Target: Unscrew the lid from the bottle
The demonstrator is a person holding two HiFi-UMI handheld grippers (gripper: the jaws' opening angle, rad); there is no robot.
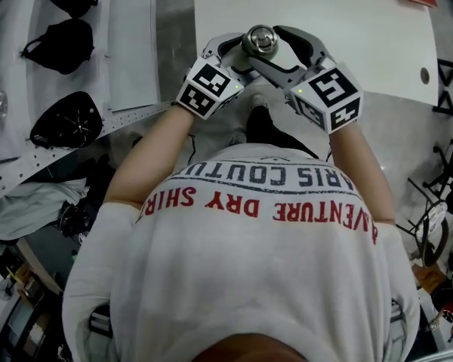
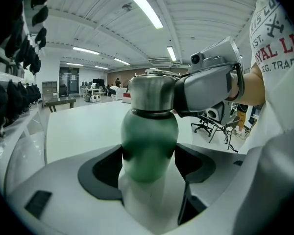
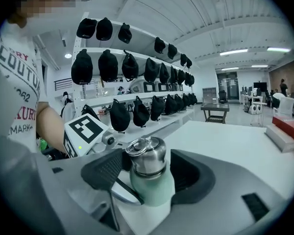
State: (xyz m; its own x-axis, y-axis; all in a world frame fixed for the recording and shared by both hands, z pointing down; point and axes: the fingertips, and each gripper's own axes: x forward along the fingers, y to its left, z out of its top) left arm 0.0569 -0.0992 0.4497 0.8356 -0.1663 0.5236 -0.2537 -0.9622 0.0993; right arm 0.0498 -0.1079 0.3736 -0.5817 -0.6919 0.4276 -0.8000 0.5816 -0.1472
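1. The left forearm reaches forward from the person's chest toward the bottle, bent in at the wrist. The marker cube rides just short of the bottle on its left in the head view.
2. The left gripper is clamped on the bottle's green body. A dark pad presses each side below the shoulder.
3. The bottle is held upright between the two grippers, in front of the person. Its steel lid is seated on the neck.
4. The right gripper comes in from the bottle's right. Its jaws are closed on the lid, one pad against each side of the steel cap.
5. The right forearm runs back from the bottle to the shoulder, mirroring the left forearm.
6. A white table spreads out beyond the bottle. The bottle is over its near edge in the head view; whether its base touches the table cannot be told.
7. A red flat thing lies on the table, well right of the bottle.
8. Left of the bottle stands a shelf rack hung with black caps.
9. Far behind the bottle are ceiling strip lights and office chairs.
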